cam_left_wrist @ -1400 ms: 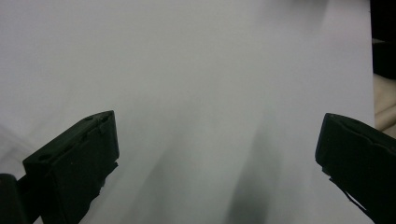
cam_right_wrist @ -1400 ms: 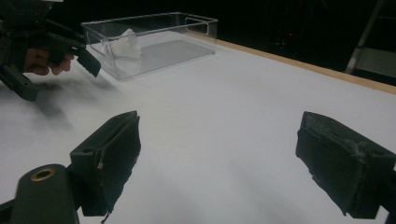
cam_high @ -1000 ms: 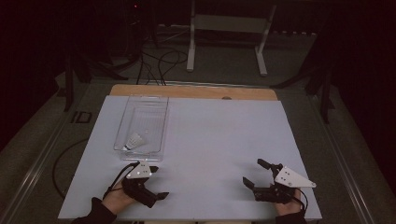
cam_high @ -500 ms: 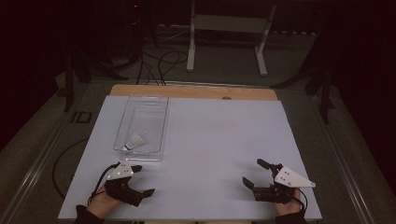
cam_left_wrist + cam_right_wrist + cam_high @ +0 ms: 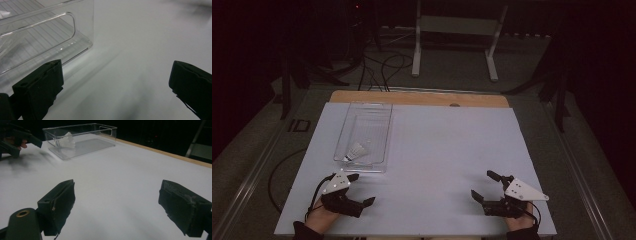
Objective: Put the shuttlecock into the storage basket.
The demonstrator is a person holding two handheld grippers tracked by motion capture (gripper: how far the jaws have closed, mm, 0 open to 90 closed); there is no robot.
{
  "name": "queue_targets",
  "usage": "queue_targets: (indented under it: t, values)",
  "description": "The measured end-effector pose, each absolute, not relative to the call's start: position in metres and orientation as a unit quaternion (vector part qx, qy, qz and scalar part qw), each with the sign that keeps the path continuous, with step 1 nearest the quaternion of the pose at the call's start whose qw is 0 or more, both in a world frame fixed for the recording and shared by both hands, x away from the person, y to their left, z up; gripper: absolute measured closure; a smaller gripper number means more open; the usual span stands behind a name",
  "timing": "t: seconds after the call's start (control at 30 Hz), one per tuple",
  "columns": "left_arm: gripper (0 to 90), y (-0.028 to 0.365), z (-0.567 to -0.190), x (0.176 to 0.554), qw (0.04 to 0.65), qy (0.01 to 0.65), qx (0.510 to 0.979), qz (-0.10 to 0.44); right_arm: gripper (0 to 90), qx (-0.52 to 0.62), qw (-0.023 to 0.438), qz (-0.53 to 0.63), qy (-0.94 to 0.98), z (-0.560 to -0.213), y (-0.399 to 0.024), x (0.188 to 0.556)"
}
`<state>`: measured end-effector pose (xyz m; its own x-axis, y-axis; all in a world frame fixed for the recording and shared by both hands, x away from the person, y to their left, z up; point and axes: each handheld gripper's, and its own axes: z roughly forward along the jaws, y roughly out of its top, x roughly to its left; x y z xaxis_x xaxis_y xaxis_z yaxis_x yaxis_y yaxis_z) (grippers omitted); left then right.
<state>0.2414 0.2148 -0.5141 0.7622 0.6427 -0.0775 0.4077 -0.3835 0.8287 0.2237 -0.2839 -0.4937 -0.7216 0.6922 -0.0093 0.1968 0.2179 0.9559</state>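
Observation:
A clear plastic bin stands on the left half of the white table, with a white shuttlecock lying at its near end. My left gripper is open just in front of the bin's near wall, close to the table's front edge. In the left gripper view its jaws are spread wide over bare table, the bin's corner at the upper left. My right gripper is open at the front right, nothing between its jaws. From there the bin and shuttlecock lie far off.
A wooden strip runs along the table's far edge. Behind the table stands a white metal frame, and cables trail over the dark floor. The other hand with its gripper appears at the far left of the right gripper view.
My left gripper has shifted left and a little back from the bin's near right corner, staying open. The right gripper has held still.

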Motion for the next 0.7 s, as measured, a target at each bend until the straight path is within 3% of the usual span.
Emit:
queue_targets:
  t: [0.1, 0.7]
  values:
    - [0.0, 0.2125, -0.5138, 0.2401, 0.448, 0.317, 0.822, 0.151, 13.3, 0.299, 0.225, 0.549, 0.747, -0.4938, -0.2842, 0.2237]
    - [0.0, 0.2115, -0.5159, 0.2408, 0.441, 0.329, 0.821, 0.154, 13.3, 0.302, 0.225, 0.545, 0.749, -0.4944, -0.2839, 0.2238]
